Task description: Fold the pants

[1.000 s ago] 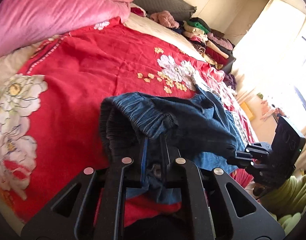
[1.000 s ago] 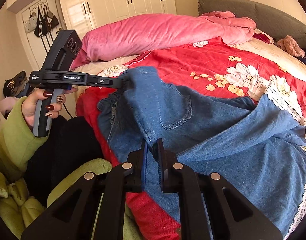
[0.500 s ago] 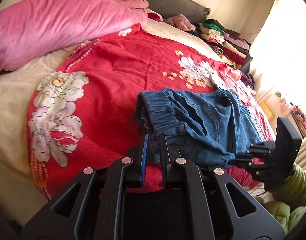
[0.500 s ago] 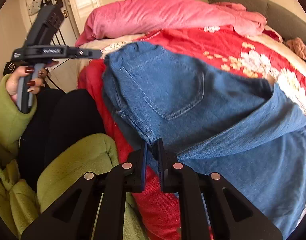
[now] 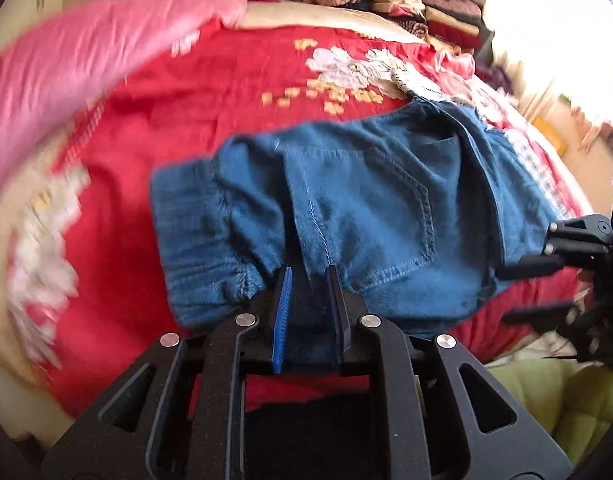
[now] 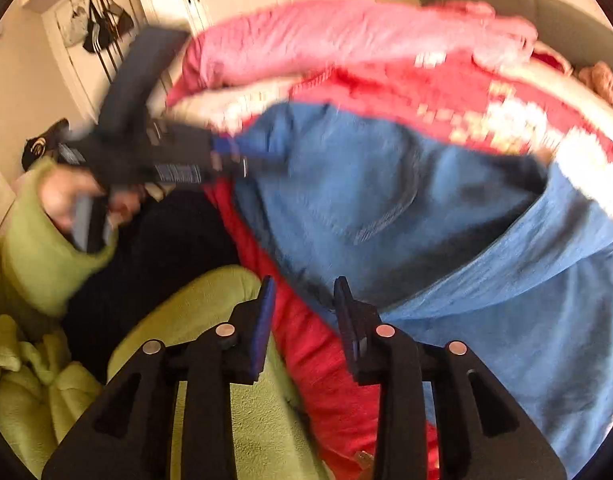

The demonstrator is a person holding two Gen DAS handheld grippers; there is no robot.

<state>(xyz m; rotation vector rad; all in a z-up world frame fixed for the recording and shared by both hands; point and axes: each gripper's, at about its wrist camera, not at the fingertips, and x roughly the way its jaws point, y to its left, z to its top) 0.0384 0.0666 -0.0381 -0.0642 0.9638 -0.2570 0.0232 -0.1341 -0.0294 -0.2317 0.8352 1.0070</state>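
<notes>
Left wrist view: blue denim pants (image 5: 366, 220) lie on a red floral bedspread (image 5: 210, 92), waistband nearest the camera, legs running away to the right. The left gripper (image 5: 308, 276) stands narrowly parted with denim between its fingers.

Right wrist view, blurred: the right gripper (image 6: 304, 292) is spread wide, holding nothing, beside the pants' near edge.
</notes>
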